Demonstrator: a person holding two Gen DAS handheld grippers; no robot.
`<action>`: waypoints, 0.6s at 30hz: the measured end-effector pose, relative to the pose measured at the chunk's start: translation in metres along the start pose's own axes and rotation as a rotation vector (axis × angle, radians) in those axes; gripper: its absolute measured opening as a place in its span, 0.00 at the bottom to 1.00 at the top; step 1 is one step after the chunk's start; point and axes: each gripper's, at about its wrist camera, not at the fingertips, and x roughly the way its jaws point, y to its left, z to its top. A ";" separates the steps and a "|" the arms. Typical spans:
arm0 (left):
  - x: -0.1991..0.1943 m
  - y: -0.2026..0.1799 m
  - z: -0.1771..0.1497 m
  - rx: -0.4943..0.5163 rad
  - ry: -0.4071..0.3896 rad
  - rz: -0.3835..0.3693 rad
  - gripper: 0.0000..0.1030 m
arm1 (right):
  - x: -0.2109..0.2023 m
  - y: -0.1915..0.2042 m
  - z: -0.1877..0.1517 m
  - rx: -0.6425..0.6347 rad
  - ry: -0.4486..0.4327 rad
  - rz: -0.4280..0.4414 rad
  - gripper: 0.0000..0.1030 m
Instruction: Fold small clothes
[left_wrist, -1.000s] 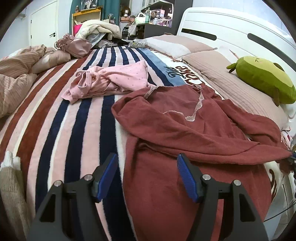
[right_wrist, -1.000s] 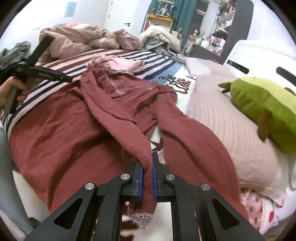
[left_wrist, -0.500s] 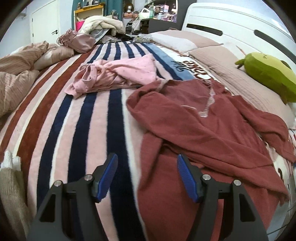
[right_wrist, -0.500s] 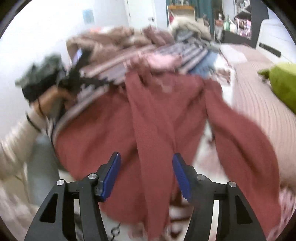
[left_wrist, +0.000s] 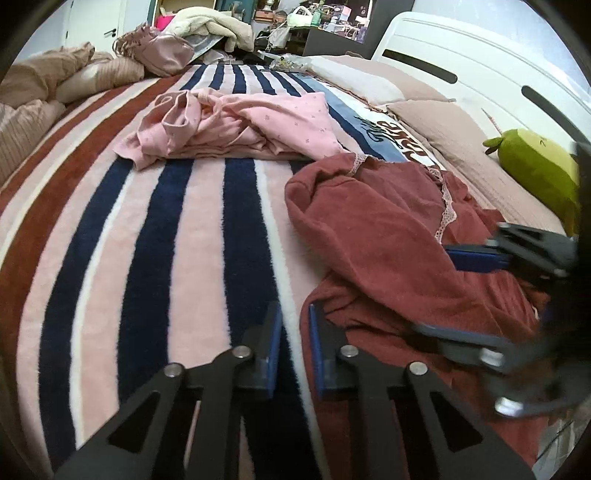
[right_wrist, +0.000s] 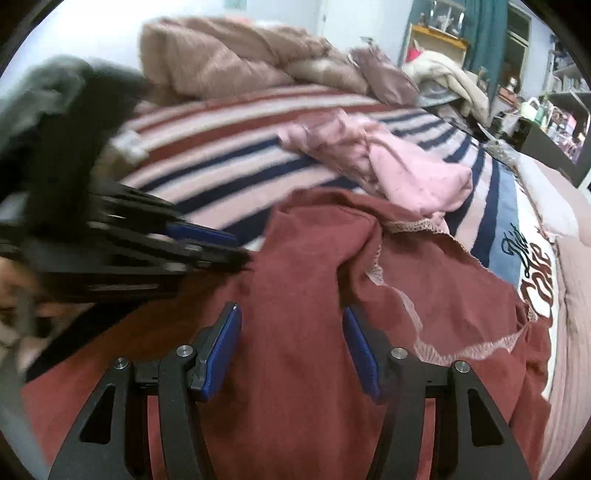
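The left gripper (left_wrist: 295, 347) sits low over the bed with its blue-padded fingers (left_wrist: 274, 350) drawn close, only a narrow slot left between them. The left edge of the dark red garment (left_wrist: 373, 229) runs along the inner side of its right finger; the view is too steep to tell whether any cloth is actually pinched in the slot. Under and to the left of this gripper lies the striped blanket (left_wrist: 177, 236), its navy, pink and rust bands running away from the fingers. Straight ahead and a little left, well apart, a crumpled pink garment (left_wrist: 236, 125) lies on the blanket, its near corner just touching the red one's lace-trimmed neckline.

The right gripper (right_wrist: 291, 350) is spread wide and grips nothing; its jaws straddle a raised ridge of the red garment, which fills the space beneath and ahead of it. To its left the other gripper comes in blurred, its tips at the garment's edge. Ahead and slightly right lies the pink garment, overlapping the red collar. Far to the left gripper's right, a green plush toy (left_wrist: 532, 162) rests on the beige pillows (left_wrist: 436, 122) against the white headboard (left_wrist: 480, 55). A rumpled tan duvet (right_wrist: 229, 62) is heaped at the far side of the bed.
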 end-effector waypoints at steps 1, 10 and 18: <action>0.001 0.000 0.001 0.003 0.003 0.001 0.11 | 0.007 -0.006 0.002 0.027 0.002 -0.024 0.46; 0.006 -0.002 0.004 0.016 0.013 0.019 0.11 | 0.010 -0.101 -0.021 0.335 -0.006 -0.196 0.42; -0.003 -0.015 0.013 0.033 -0.033 -0.085 0.51 | -0.023 -0.117 -0.018 0.352 -0.119 -0.082 0.33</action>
